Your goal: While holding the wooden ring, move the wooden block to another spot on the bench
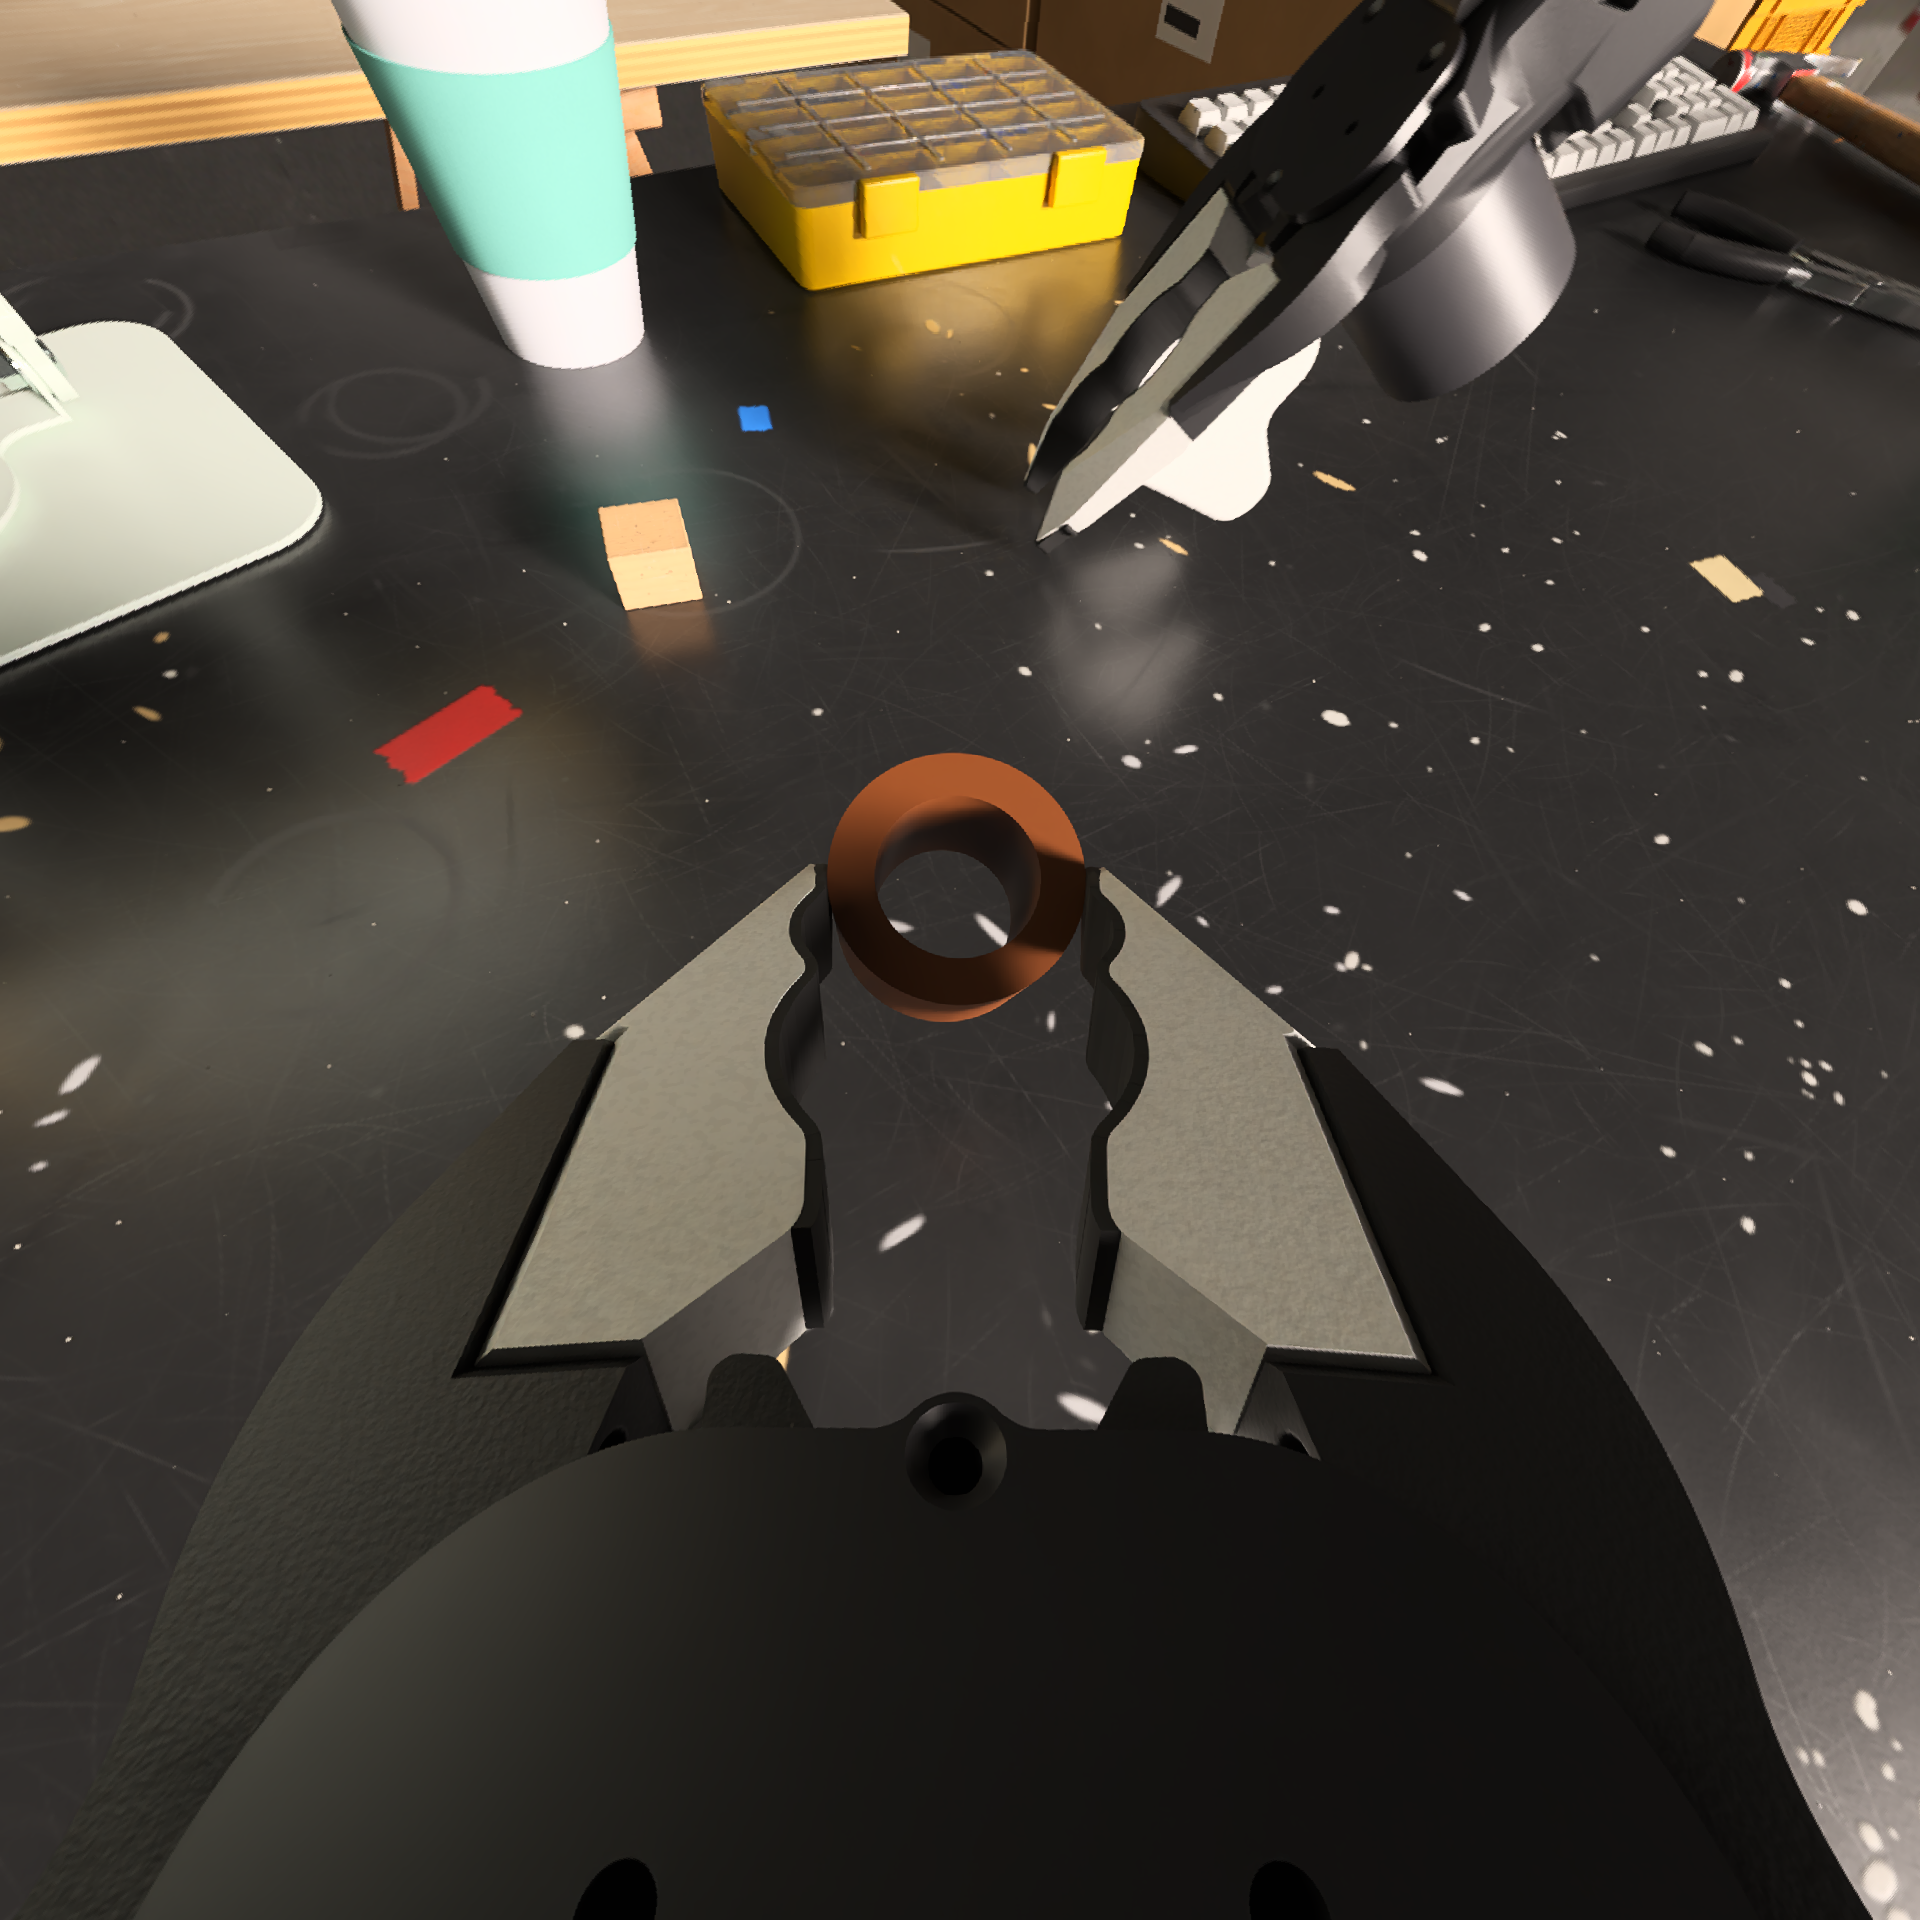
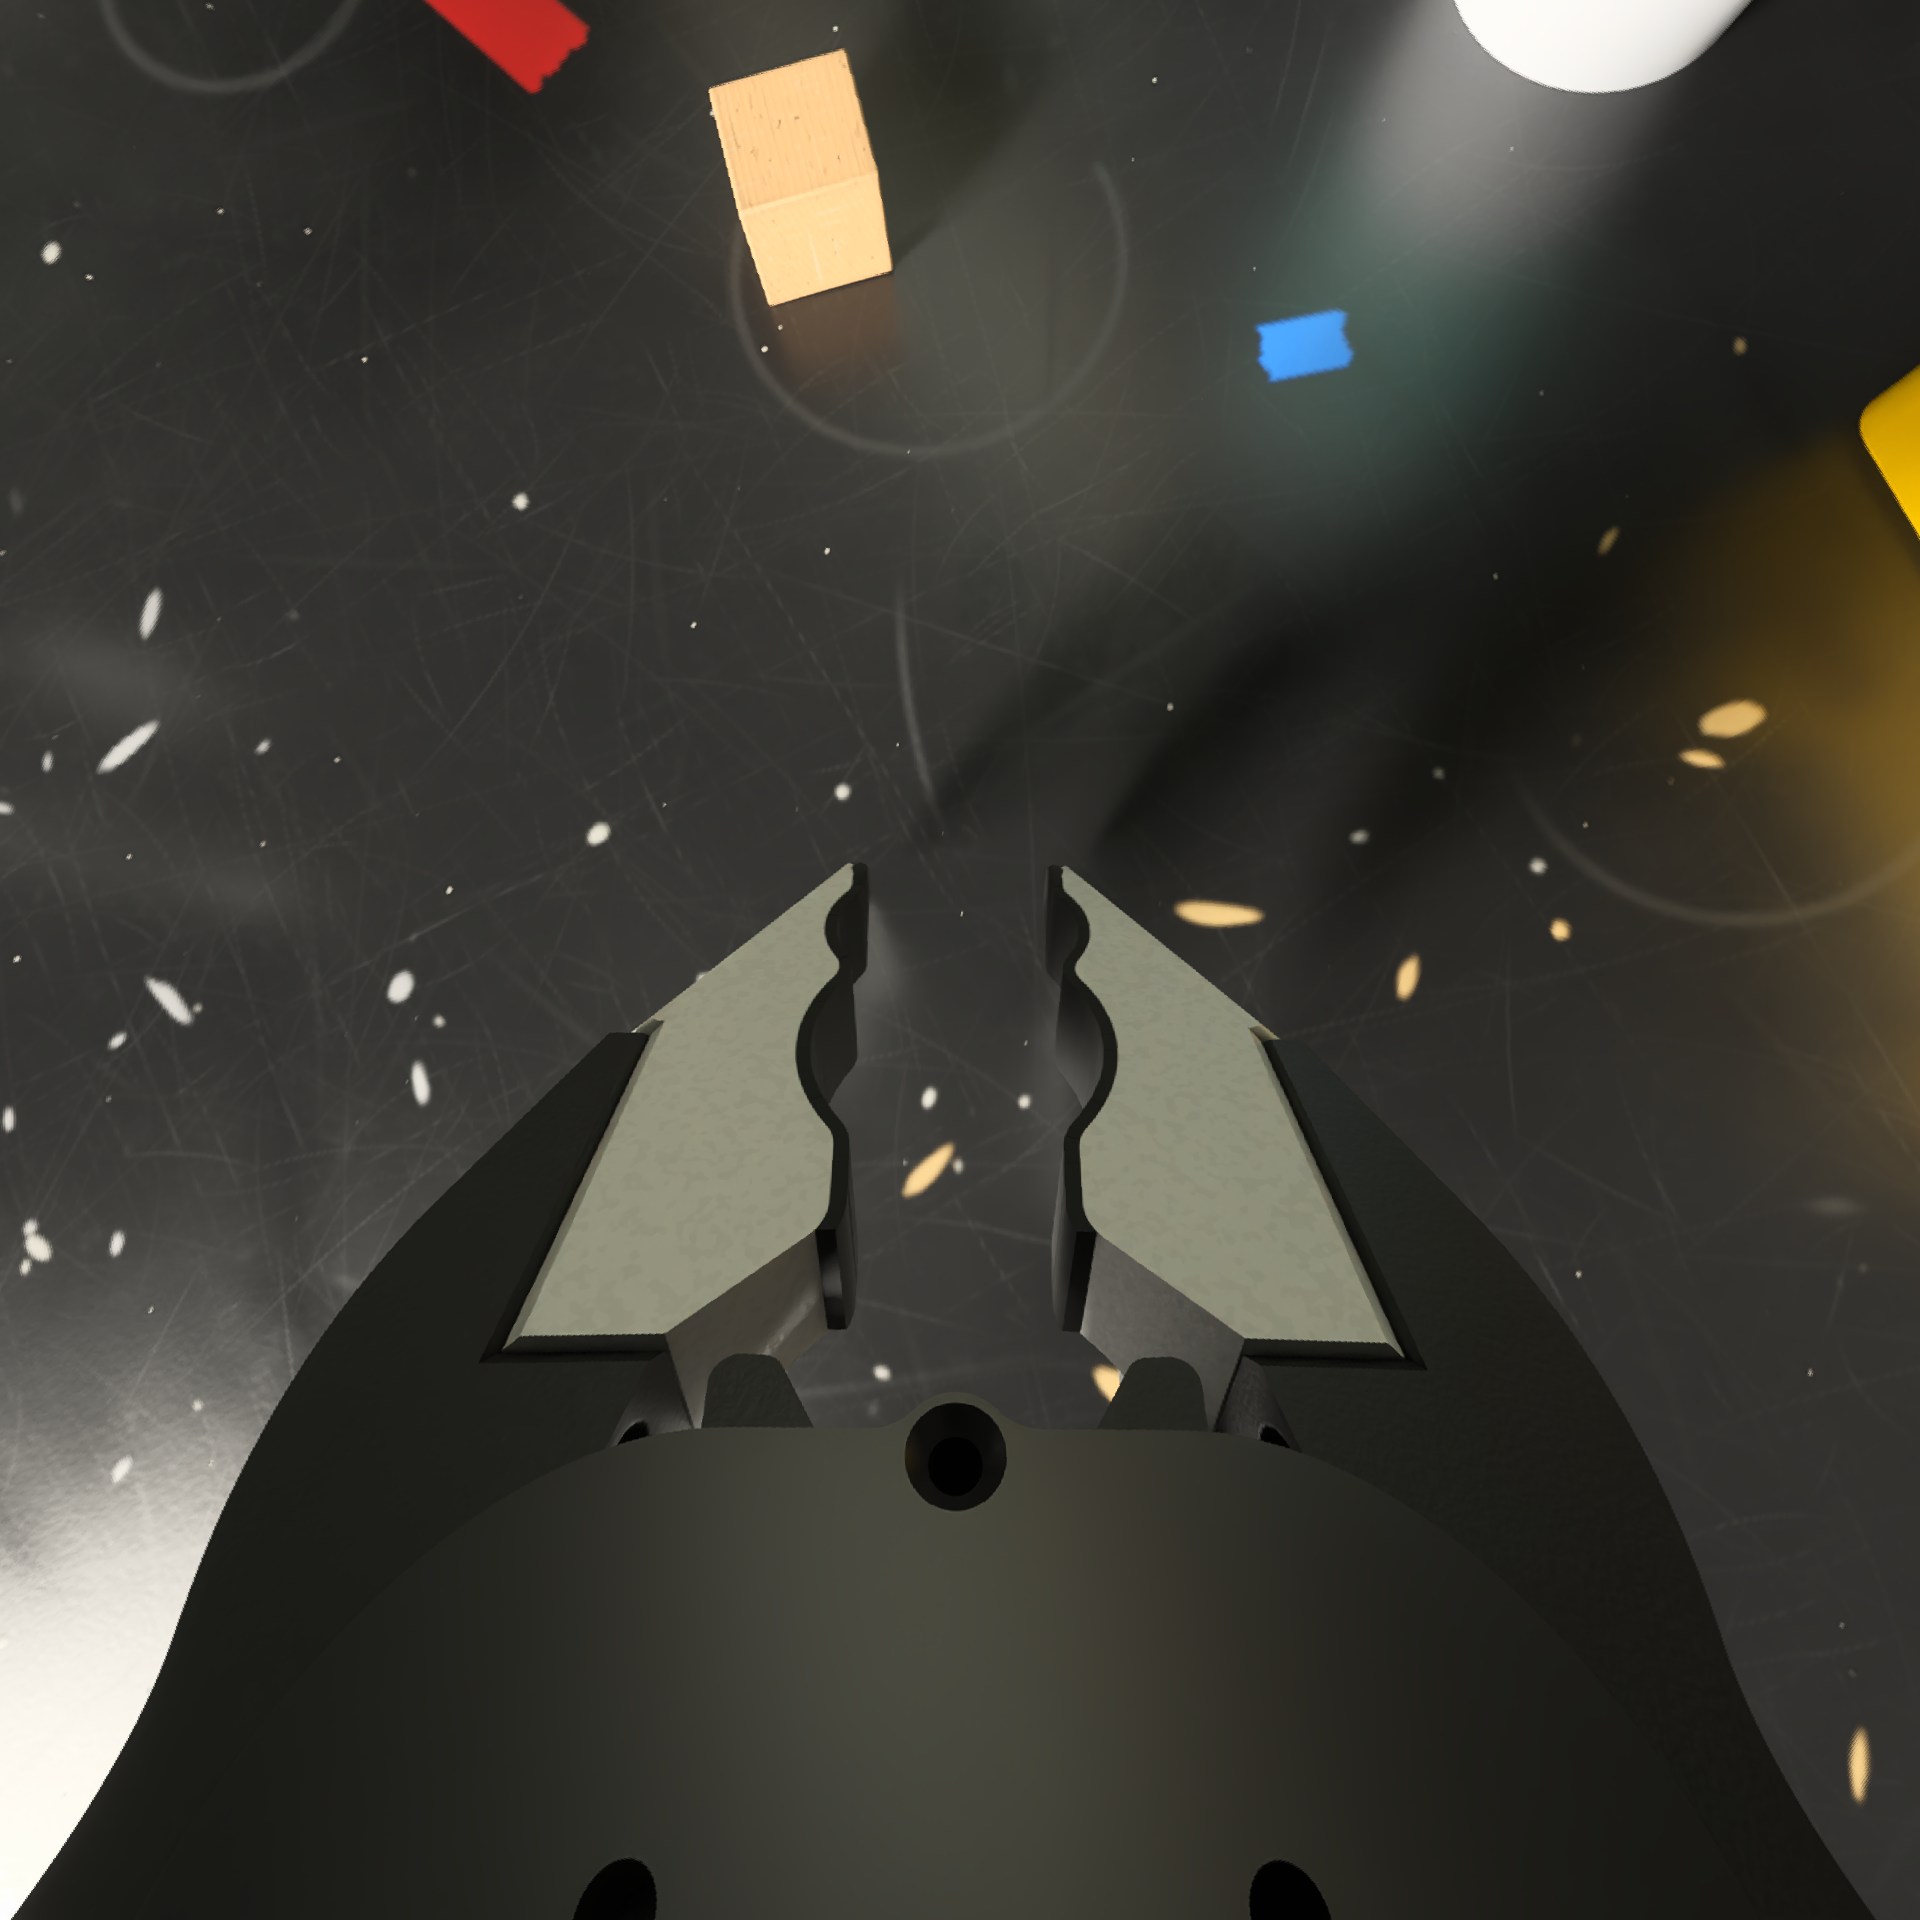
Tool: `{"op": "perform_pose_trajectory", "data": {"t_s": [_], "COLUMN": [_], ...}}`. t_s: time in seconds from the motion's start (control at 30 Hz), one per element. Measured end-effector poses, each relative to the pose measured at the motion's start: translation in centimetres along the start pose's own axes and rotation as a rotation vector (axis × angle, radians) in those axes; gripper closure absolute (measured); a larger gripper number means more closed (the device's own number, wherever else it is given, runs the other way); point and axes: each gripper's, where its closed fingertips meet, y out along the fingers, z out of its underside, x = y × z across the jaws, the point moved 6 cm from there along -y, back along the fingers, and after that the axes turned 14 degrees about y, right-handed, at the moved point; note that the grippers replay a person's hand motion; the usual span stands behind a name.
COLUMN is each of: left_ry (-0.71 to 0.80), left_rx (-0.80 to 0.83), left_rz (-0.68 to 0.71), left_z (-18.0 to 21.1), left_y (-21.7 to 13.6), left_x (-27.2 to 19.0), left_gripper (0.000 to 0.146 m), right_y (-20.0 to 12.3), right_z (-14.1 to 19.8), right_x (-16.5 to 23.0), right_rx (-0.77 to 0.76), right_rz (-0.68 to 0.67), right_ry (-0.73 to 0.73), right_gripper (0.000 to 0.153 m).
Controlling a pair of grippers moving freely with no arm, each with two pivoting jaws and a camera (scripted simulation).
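The left gripper [image 1: 956, 894] has its fingertips pinched on the wooden ring [image 1: 956, 885], one on each side, and we'd say the ring is lifted off the bench [image 1: 1351, 1143], though from this angle we can't be totally sure it's clear of the surface. So the holding half looks sorted.

The right gripper [image 2: 956, 883] is spread with nothing between its fingers, hanging over bare bench with its tips pointing down. The wooden block [image 2: 805, 177] sits ahead of it and a bit left in its own view, well apart from the fingers, upright on the bench and untouched. So we reckon we're at the approach step for the block.

Next move, as we see it: bring the right gripper forward and over the block, line the gap up with two flat faces, drop down, and close.

Around the block: red tape [image 1: 447, 732] and blue tape [image 1: 755, 418] nearby, the paper cup [image 1: 509, 177] and the yellow parts box [image 1: 925, 166] farther back.
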Motion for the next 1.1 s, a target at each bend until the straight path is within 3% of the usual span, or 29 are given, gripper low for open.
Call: {"op": "perform_pose_trajectory", "data": {"t_s": [0.1,0.4,0.47,0.63,0.77,0.93,1.1], "left_ry": [-0.002,-0.006,-0.003,-0.001,0.003,0.019,0.017], "left_rx": [-0.006,-0.023,-0.024,-0.026,-0.023,-0.024,-0.021], "left_rz": [0.001,-0.002,-0.007,-0.003,0.003,-0.001,-0.002], "left_z": [0.0,-0.2,-0.2,-0.3,-0.4,-0.7,-0.6], "left_y": [0.0,-0.3,-0.3,-0.2,0.1,0.0,-0.1], "left_x": [0.1,0.2,0.2,0.1,0.0,-0.1,0.0], "left_gripper": [0.098,0.098,0.098,0.098,0.098,0.098,0.098], "right_y": [0.4,0.3,-0.2,-2.5,-3.2,-0.9,1.9], "right_z": [-0.5,-0.2,-0.2,0.4,0.2,-0.3,0.1], "right_x": [0.0,0.0,-0.1,-0.3,1.7,6.5,8.3], "right_rx": [0.018,-0.023,-0.051,-0.081,-0.082,-0.030,0.035], "right_rz": [0.031,0.034,0.024,0.032,-0.047,-0.106,-0.055], "right_ry": [-0.016,0.019,0.026,0.031,-0.003,-0.150,-0.240], "right_gripper": [0.132,0.135,0.153,0.153,0.149,0.131,0.127]}}
